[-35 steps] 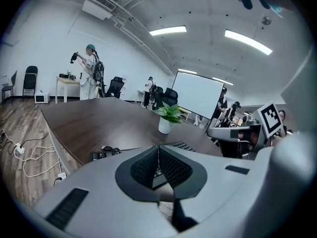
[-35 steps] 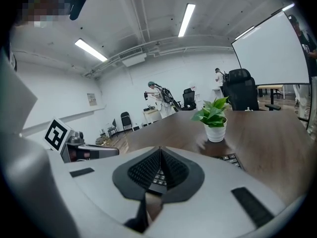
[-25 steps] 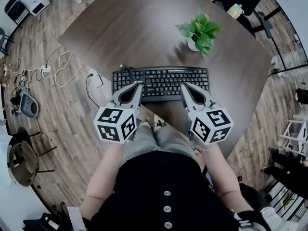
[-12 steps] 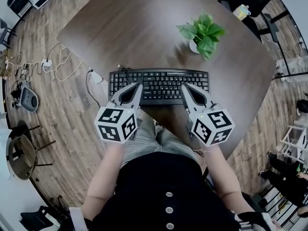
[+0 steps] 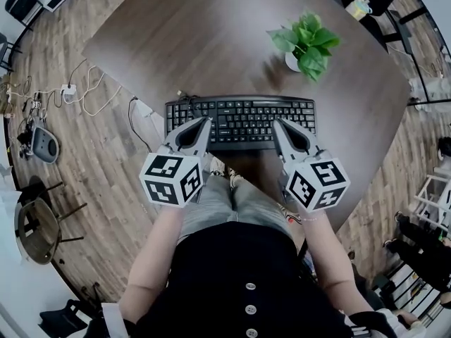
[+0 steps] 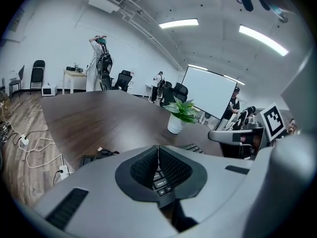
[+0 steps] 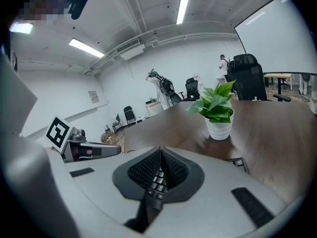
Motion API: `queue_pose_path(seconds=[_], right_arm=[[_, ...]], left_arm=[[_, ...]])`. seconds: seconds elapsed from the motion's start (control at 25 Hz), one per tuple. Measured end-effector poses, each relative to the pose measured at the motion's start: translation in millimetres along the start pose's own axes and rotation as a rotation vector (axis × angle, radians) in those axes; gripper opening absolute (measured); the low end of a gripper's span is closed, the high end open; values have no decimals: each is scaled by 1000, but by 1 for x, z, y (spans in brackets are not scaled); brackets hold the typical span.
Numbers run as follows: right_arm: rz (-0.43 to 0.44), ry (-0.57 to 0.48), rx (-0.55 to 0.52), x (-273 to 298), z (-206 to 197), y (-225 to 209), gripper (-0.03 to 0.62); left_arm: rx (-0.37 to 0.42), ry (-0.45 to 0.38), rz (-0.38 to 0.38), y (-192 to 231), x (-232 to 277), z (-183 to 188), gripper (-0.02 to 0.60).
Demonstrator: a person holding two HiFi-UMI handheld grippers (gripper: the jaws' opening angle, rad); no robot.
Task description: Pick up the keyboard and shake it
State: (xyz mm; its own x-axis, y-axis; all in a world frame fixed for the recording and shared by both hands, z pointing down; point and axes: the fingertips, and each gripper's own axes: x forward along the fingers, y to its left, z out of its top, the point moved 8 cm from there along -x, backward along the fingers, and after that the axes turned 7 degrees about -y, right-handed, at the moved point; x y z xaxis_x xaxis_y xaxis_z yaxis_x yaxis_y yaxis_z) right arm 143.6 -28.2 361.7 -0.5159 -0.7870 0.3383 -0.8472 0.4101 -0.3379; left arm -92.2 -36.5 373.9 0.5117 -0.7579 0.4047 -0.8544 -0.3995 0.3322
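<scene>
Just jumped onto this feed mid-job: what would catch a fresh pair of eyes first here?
The black keyboard lies flat near the front edge of the dark table. The left gripper and right gripper both point at it with jaws shut, tips over its nearest rows of keys. Beyond the keyboard's right end stands a green potted plant in a white pot.

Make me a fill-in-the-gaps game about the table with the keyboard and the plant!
1. The keyboard on the table is ___ in colour.
2. The green plant grows in a ___ pot.
3. The left hand-held gripper and the right hand-held gripper both have their jaws ___.

Missing words: black; white; shut.
</scene>
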Motion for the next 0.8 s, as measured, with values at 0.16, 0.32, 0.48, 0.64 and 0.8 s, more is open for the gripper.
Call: queue_pose_path(seconds=[0.16,0.32,0.48,0.64,0.8], right_arm=[[-9,5,-2,4,-3,4,28],[-3,27,-11,9,-11,12,28],[9,51,-3,16,-20,19,28],[29,74,-5,24,-28,28,28],[49,99,-3,30,-39,36,28]], left_arm=[[0,4,-7,12,-2,0,20],[-1,19,-20,19,-6,-6,20],[-10,41,-17,27,-10,-16,20],[-22,59,-14,35,-15,-26,20],[-44,68,-12,41,-20,-36,20]])
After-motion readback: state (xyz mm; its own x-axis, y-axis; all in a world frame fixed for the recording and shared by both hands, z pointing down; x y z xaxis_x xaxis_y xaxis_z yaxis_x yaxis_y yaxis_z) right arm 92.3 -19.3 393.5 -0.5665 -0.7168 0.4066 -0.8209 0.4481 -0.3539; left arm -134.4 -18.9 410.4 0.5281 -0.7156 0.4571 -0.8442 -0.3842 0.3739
